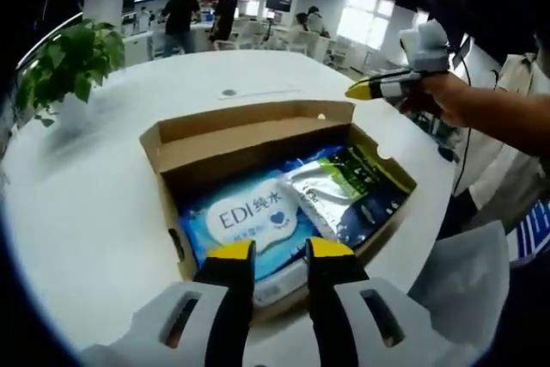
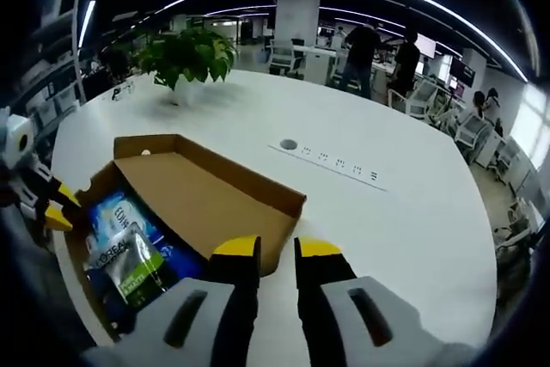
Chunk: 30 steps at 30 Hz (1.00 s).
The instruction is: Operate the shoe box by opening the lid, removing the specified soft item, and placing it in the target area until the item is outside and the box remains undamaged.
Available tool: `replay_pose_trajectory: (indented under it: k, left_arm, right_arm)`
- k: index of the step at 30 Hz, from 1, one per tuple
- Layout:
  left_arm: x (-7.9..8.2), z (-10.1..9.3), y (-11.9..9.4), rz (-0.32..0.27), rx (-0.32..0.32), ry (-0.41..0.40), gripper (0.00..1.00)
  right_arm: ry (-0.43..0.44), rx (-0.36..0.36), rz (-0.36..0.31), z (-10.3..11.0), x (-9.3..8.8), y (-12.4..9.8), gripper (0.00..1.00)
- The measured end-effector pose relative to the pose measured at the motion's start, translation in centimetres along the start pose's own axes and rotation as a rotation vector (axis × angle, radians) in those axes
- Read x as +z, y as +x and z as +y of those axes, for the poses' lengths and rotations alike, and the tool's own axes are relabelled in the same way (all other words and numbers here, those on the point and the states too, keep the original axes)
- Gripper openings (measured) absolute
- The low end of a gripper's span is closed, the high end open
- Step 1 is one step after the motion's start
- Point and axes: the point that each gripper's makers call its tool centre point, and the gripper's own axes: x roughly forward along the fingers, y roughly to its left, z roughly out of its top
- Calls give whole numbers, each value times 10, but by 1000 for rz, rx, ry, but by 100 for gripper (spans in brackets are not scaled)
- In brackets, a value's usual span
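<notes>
Left gripper (image 1: 280, 251): jaws parted, empty, at the box's near edge.
Pack (image 1: 249, 223): blue-white, soft, inside the box (image 1: 258, 139), just ahead.
Right gripper (image 2: 277, 251): parted, empty, near the open lid (image 2: 202, 195).
Advice: pinch the pack only, avoiding cardboard.

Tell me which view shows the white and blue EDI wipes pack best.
The left gripper view: the EDI wipes pack lies face up in the open shoe box, its label readable, just beyond the left tongs. In the right gripper view the pack shows as a blue corner, partly covered by the green sachet.
</notes>
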Motion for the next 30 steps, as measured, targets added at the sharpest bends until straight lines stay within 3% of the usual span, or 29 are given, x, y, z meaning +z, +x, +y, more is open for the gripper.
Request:
replay_pose_trajectory:
  k: [16, 22, 30]
  left_arm:
    - [-3, -23, 26, 33, -72, -37, 21]
    - [-8, -29, 35, 54, -106, -117, 21]
    - [-7, -35, 46, 71, -122, -120, 20]
  right_arm:
    - [13, 12, -2, 11, -13, -17, 13]
    - [17, 21, -9, 19, -13, -22, 12]
    - [14, 26, -10, 22, -15, -25, 11]
